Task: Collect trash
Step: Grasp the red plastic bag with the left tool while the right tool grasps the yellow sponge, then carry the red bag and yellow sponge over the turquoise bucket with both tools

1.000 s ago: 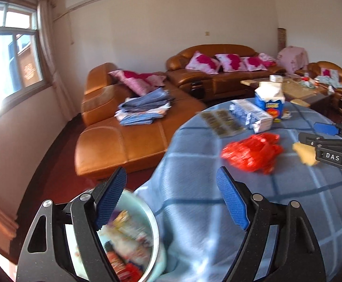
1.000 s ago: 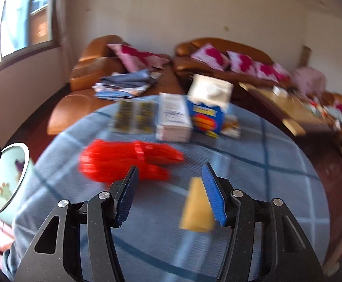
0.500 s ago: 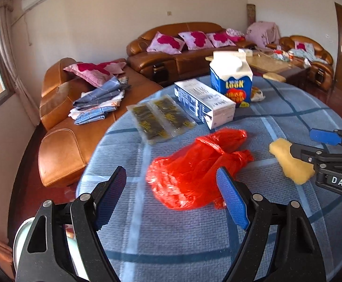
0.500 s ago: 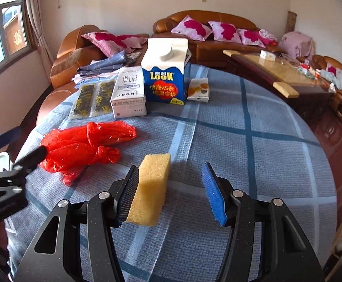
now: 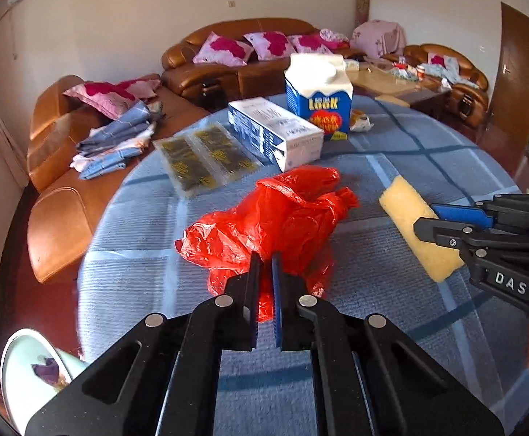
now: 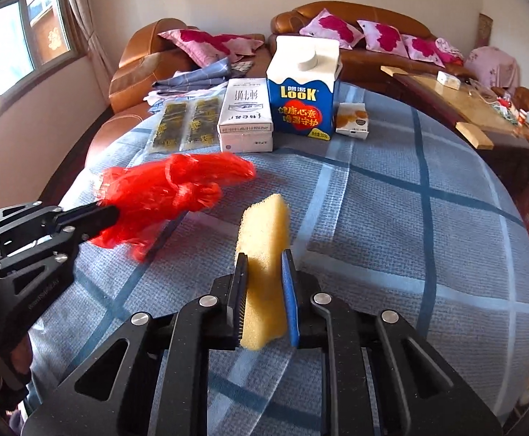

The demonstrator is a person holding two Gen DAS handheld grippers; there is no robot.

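Red plastic bag (image 5: 279,218), limp and light, is pinched at its near edge by the left hand-held gripper (image 5: 266,265). Right hand-held gripper (image 6: 264,265) squeezes a soft yellow sponge (image 6: 264,239), seemingly near one end.

Both grippers' fingers (image 5: 266,272) newly clamped.

Behind the table, folded blue cloth (image 5: 115,145) lies on a brown sofa (image 5: 64,196), beside pink cushions (image 5: 113,91), possibly pillows.

bag (image 5: 282,218) left of sponge (image 5: 415,223)
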